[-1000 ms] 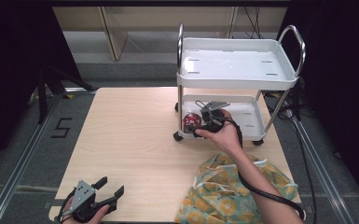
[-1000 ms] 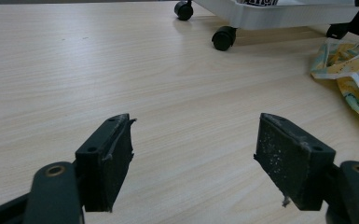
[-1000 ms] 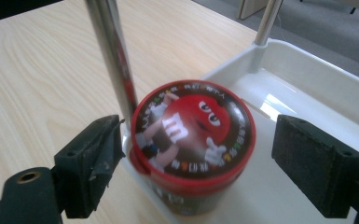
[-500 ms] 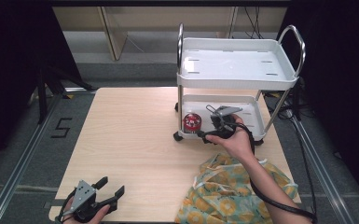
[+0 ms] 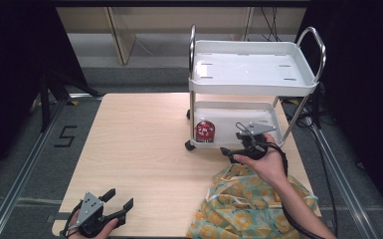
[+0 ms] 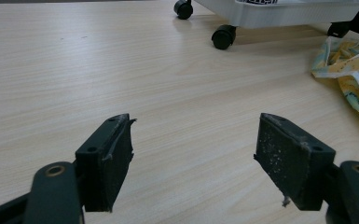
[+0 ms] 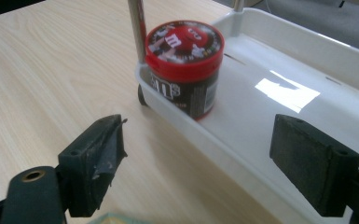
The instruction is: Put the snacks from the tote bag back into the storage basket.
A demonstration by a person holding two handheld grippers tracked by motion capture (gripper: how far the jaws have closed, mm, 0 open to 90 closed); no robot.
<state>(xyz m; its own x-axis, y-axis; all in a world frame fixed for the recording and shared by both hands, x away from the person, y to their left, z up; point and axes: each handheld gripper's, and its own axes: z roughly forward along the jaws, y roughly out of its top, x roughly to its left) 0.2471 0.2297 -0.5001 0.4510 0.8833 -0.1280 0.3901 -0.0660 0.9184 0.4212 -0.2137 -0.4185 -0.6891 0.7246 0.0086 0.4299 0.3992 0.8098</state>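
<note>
Right claw: my right gripper sits right of centre in the high view, held in my hand in front of the cart's lower shelf; jaws spread wide, nothing between them, touching nothing.
Right claw, own view: my two black jaws rise from the lower left and lower right corners, well apart; the left one stands over the table, the right one over the shelf's near rim.
Candy tub: the red-lidded candy tub stands upright in the upper centre of the right gripper view, in the near left corner of the lower shelf, just beside a chrome post; it is apart from both of my jaws. In the high view the same tub shows just left of my right claw.
Cart: white two-shelf cart on castors, upper right of the high view, standing on the wooden table.
Left claw: my left gripper lies at the lower left of the high view, low over the table's near edge; jaws wide, holding nothing.
Left claw, own view: jaws at the bottom corners, bare tabletop between them; two black castors at the top.
Cloth: yellow-patterned cloth at the lower right of the high view, under my right forearm.
</note>
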